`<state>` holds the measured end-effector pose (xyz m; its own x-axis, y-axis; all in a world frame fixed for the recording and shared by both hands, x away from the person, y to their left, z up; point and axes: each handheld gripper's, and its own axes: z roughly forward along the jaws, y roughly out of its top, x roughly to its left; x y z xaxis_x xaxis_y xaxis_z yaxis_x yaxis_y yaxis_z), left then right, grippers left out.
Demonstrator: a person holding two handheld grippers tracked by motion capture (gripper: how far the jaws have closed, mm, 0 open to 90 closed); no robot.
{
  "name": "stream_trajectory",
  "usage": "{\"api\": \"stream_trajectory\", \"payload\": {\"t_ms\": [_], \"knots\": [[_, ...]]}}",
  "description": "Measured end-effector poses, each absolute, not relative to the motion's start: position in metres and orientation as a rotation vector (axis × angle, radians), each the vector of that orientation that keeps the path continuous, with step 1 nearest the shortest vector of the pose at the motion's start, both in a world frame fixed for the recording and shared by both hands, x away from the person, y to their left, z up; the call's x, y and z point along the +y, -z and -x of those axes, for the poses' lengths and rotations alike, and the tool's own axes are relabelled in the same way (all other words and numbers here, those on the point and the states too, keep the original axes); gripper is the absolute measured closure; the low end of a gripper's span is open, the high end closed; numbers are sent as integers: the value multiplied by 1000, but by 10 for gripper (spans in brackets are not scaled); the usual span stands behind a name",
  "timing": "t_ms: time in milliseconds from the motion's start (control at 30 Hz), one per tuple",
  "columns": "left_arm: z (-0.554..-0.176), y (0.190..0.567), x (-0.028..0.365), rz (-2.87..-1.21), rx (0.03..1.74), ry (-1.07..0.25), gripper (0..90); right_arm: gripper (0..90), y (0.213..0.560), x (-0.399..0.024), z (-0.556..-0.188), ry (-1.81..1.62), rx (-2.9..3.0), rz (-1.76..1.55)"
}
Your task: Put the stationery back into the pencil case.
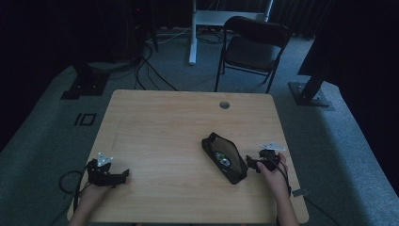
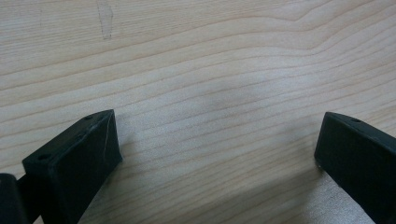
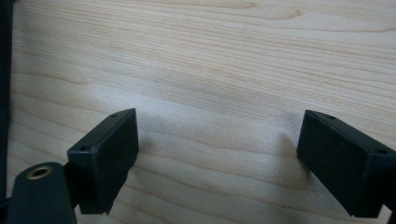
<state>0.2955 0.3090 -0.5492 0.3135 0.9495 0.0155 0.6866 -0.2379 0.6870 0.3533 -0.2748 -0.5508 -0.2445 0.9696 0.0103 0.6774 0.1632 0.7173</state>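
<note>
A black zip pouch [image 1: 224, 157] lies open on the wooden table [image 1: 164, 122], right of centre, with something shiny showing inside it. My right gripper [image 1: 251, 164] rests on the table just right of the pouch, pointing toward it. In the right gripper view its jaws [image 3: 217, 144] stand wide apart over bare wood, with a dark edge [image 3: 4, 93] at the far left of the frame. My left gripper [image 1: 123, 175] lies near the table's front left corner, far from the pouch. Its jaws [image 2: 217, 144] are also wide apart with only wood grain between them.
A round cable hole [image 1: 224, 104] sits near the table's far edge. Behind the table stand a black folding chair [image 1: 254, 44] and a white desk leg [image 1: 193, 33]. Cables [image 1: 146, 70] trail over the grey carpet at the back left.
</note>
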Motion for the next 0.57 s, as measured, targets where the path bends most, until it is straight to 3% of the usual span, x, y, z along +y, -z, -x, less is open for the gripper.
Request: {"api": "stream_trajectory", "payload": {"t_ms": [567], "knots": [[-295, 549, 309, -2007, 1443, -592, 2, 122, 552, -274, -350, -858, 1968, -1563]]}}
